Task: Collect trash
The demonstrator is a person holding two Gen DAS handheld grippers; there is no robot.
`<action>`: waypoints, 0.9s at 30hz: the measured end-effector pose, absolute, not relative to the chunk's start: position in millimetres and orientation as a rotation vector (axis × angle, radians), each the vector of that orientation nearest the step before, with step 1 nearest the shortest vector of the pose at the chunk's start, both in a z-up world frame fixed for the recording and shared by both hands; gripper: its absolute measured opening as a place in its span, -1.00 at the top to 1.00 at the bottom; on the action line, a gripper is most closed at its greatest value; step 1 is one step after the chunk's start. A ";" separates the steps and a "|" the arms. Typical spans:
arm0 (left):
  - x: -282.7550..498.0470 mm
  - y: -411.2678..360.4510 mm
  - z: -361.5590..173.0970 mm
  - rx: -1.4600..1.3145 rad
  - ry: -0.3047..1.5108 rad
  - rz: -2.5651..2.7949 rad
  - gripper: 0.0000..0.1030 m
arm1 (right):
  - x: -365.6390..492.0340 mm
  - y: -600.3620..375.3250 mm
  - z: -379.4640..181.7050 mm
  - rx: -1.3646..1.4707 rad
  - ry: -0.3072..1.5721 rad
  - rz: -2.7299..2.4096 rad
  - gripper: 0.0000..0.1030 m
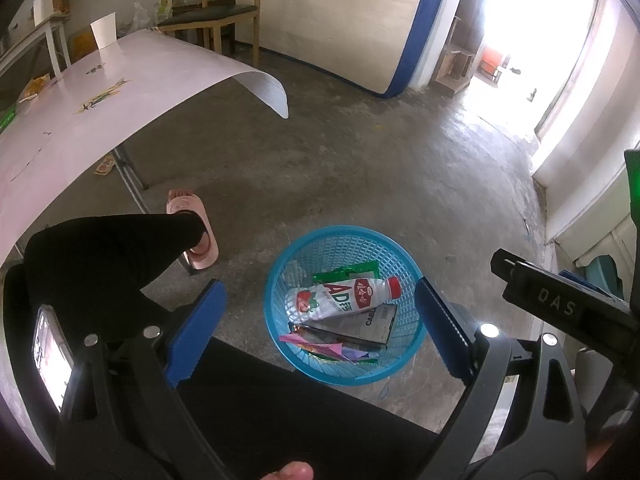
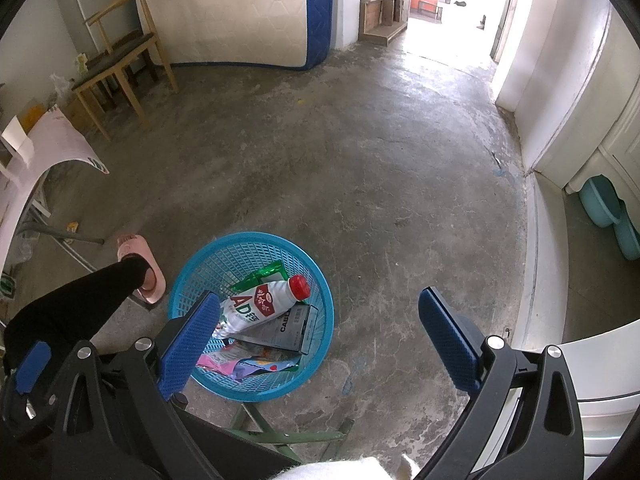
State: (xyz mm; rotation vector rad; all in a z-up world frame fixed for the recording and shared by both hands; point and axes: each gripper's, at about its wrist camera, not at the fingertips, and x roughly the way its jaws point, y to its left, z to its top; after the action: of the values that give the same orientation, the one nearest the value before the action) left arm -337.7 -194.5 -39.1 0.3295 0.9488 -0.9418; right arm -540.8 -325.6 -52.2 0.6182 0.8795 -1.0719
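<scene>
both grippers are hanging over the blue mesh basket (image 1: 344,240) on the concrete floor, and both are empty. the left gripper (image 1: 320,328) is spreading its blue pads wide with nothing between them, and the right gripper (image 2: 320,340) is doing the same, jaws well apart, just bare floor and basket showing in the gap. the trash is sitting inside the basket: a white yoghurt-drink bottle with a red cap (image 1: 340,296) is lying on its side on top, a dark cable box (image 1: 360,326) is resting under it, a green wrapper (image 1: 348,270) is peeking out behind, and pink and purple wrappers (image 1: 320,348) are crumpling at the near edge. so this is looking like the gap between a drop and the next pick. over on the white table sheet (image 1: 120,92) a paper cup (image 1: 104,34) is standing upright, and small scraps (image 1: 102,98) are lying flat near it; another wrapper (image 1: 105,168) is lying on the floor under the table. the next move is probably calling for a swing back to the table, with the jaws kept wide, to close on the cup or pinch up a flat scrap.
</scene>
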 end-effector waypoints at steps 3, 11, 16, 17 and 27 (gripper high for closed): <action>-336.7 -194.1 -39.4 0.332 0.950 -0.945 -0.76 | -540.7 -326.2 -51.9 0.619 0.882 -1.071 -0.88; -336.0 -194.5 -39.2 0.332 0.950 -0.945 -0.76 | -541.2 -327.1 -51.9 0.622 0.883 -1.071 -0.88; -335.9 -194.5 -39.1 0.332 0.950 -0.945 -0.76 | -541.3 -326.5 -52.3 0.619 0.883 -1.070 -0.88; -336.0 -194.5 -39.0 0.332 0.949 -0.945 -0.76 | -541.0 -328.3 -51.3 0.621 0.884 -1.071 -0.88; -335.4 -194.8 -38.8 0.331 0.950 -0.944 -0.76 | -540.6 -329.4 -50.6 0.621 0.884 -1.070 -0.88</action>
State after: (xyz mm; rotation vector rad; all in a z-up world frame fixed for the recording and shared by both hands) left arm -335.4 -194.8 -38.8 0.3315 0.9498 -0.9443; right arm -540.6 -329.4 -50.6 0.6210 0.8844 -1.0702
